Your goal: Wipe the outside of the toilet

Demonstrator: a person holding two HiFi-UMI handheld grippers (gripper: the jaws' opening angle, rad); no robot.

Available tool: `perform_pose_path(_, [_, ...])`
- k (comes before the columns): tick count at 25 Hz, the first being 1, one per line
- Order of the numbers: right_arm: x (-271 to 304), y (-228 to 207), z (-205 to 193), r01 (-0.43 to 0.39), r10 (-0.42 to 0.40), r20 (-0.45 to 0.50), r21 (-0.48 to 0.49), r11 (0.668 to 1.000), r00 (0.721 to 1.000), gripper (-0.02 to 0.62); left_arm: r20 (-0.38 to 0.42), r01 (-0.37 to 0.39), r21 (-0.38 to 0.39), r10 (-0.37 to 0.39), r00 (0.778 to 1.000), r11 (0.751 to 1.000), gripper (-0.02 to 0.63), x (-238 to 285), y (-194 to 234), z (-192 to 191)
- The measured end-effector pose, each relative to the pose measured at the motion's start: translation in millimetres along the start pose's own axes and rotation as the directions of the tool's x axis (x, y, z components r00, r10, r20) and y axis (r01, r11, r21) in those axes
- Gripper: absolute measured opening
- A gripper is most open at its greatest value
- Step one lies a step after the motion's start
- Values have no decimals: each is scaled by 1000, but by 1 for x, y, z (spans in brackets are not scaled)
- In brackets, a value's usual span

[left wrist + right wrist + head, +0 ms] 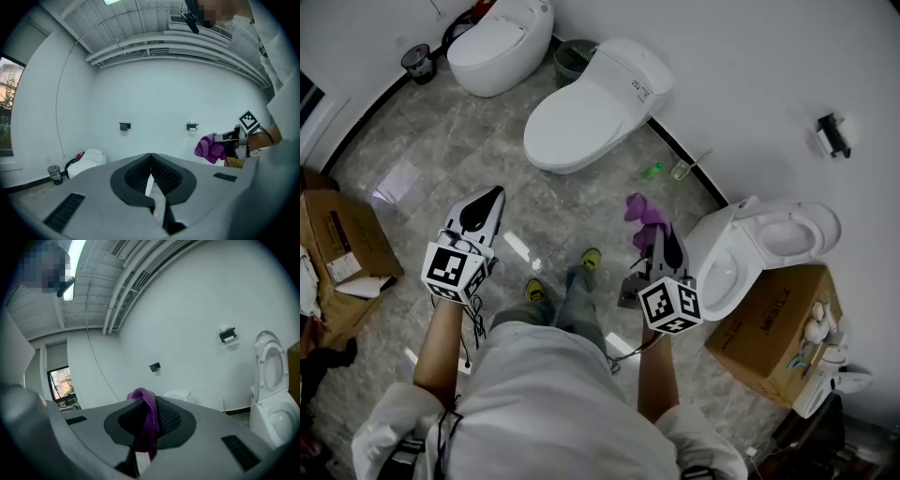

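Note:
A white toilet (769,246) with its lid raised stands at the right by the wall; it shows at the right edge of the right gripper view as the toilet (274,394). My right gripper (661,225) is held just left of it, shut on a purple cloth (643,212), which hangs between the jaws as the cloth (146,425). My left gripper (486,204) is held over the floor at the left, shut, with nothing in it. From the left gripper view the purple cloth (210,147) shows at the right.
Two more white toilets stand farther off: one with a closed lid (595,103) in the middle and a rounded one (499,42) at the back left. Cardboard boxes sit at the left (342,246) and lower right (778,328). A green bottle (652,171) lies by the wall.

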State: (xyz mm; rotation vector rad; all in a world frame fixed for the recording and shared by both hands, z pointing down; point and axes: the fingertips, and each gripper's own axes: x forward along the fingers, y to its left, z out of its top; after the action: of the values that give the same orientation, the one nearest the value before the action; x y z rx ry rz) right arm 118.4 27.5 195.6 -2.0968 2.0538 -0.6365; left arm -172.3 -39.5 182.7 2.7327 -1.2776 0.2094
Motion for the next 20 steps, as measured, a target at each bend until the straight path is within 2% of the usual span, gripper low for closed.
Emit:
perform_pose_path(6, [36, -43, 17, 15, -15, 10, 22, 1000, 1000, 55, -8, 22, 13, -22, 1000, 1000, 12, 53, -10, 1])
perform_pose_path(11, [89, -77, 22, -2, 3, -28, 20, 1000, 1000, 55, -24, 5, 19, -5, 1000, 1000, 12, 109, -5, -1])
perform_pose_path(20, [184, -116, -3, -27, 30, -105, 24, 999, 994, 55, -76, -46, 7, 46, 996, 999, 12, 186, 28, -29])
